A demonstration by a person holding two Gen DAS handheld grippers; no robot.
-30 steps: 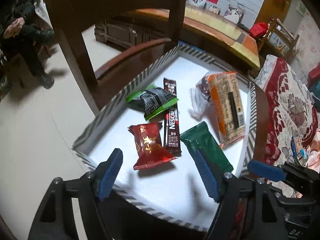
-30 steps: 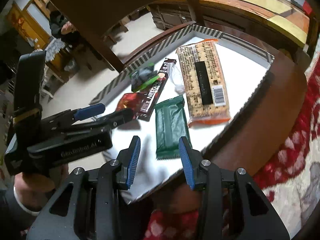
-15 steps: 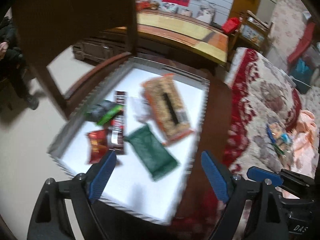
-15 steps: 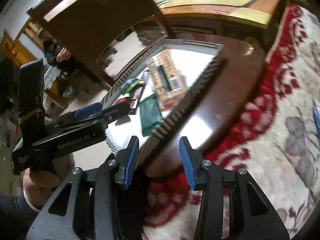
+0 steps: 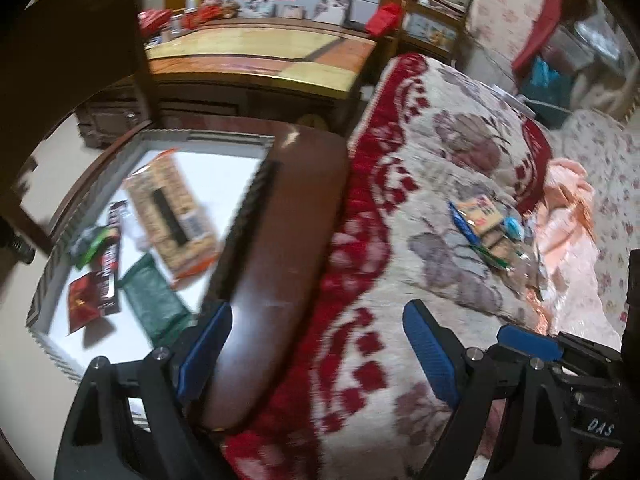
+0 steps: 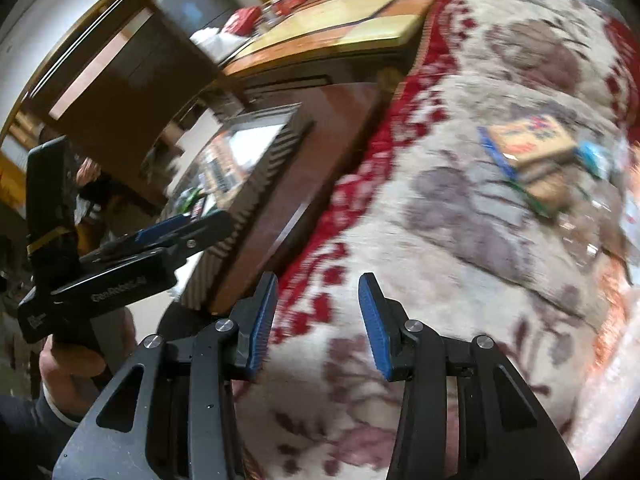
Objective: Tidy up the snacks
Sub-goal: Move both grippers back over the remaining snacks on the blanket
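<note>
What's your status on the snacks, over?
Left claw open, empty. Right claw open, empty. Both over red floral sofa cover. Loose packets ahead; nothing blocking.

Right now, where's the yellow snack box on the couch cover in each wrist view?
Left wrist: yellow snack box right of centre, on the floral couch cover.
Right wrist: upper right, same cover.
Shared landmark: the brown wooden table edge, left of the red border in both.

Snack packets (image 5: 160, 224) lie in the tray (image 5: 208, 138) on the table at left; to its right, more snacks (image 5: 482, 224) lie on the blanket (image 5: 400, 184).
</note>
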